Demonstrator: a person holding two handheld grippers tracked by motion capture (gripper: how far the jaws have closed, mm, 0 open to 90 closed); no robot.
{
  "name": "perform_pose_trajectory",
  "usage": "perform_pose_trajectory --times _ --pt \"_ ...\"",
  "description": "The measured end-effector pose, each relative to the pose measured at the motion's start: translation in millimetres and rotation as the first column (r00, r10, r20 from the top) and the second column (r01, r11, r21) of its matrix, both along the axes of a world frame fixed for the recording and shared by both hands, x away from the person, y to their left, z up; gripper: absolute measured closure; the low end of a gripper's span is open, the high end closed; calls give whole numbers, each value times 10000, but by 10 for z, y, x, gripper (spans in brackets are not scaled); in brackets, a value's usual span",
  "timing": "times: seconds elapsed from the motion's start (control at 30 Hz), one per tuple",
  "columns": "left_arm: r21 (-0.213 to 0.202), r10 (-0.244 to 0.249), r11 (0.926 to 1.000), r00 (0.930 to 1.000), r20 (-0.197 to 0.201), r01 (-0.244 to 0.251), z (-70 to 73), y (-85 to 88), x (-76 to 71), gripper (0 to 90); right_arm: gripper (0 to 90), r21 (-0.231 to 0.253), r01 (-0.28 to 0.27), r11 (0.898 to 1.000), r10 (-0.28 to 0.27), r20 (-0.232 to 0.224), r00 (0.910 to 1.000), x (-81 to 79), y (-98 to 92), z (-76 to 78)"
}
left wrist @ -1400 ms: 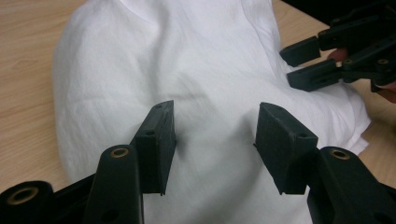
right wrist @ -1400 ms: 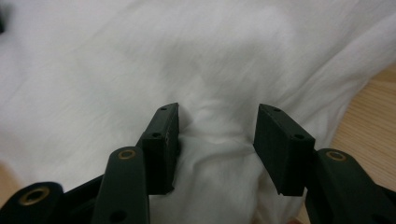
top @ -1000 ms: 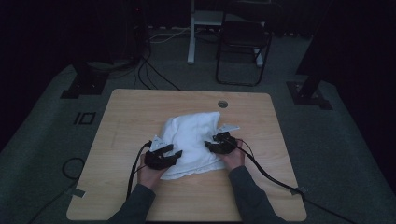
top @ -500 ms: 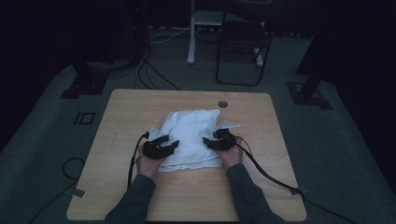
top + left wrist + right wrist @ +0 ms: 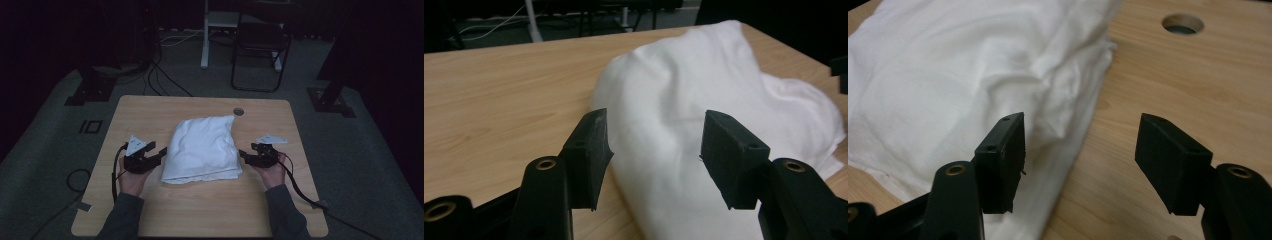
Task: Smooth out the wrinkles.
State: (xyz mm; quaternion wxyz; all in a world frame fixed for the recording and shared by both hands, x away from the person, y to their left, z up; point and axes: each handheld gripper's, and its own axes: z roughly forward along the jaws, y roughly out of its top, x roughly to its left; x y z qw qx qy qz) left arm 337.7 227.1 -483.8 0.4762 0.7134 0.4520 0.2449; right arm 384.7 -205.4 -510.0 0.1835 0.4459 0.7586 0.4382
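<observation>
High view: folded white cloth lies mid-tabletop, long axis running away from the person, layered hem at the near edge. Left claw sits just off the cloth's left edge, right claw just off its right edge, each in a hand resting on the wood. Grey three-cornered plates on both. Cable hole sits beyond the cloth's far right corner. Chair and floor cables behind the tabletop, dim.

Left gripper view: left claw spread, nothing pinched. Cloth lies ahead of the pads, a humped fold rising toward the far side; pads look clear of it, though the gap can't be judged exactly. A black corner of the other gripper shows at the right edge.

Right gripper view: right claw spread, its jaws have just been opening, nothing between the pads but cloth edge and bare wood. Stacked layers of the cloth are readable here, wrinkled near the corner; the high view flattens them. Hole is top right.
</observation>
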Motion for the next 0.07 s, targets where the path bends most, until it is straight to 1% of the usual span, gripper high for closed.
perform_pose_trajectory --times 0.03,0.07 --pt "-6 101 9999 9999 -7 -101 -7 34 -6 449 354 93 86 9999 -86 -32 10000 2 -35 -8" --pt "-6 101 9999 9999 -7 -101 -7 34 -6 449 338 88 172 9998 -171 -38 9998 3 -66 -10"
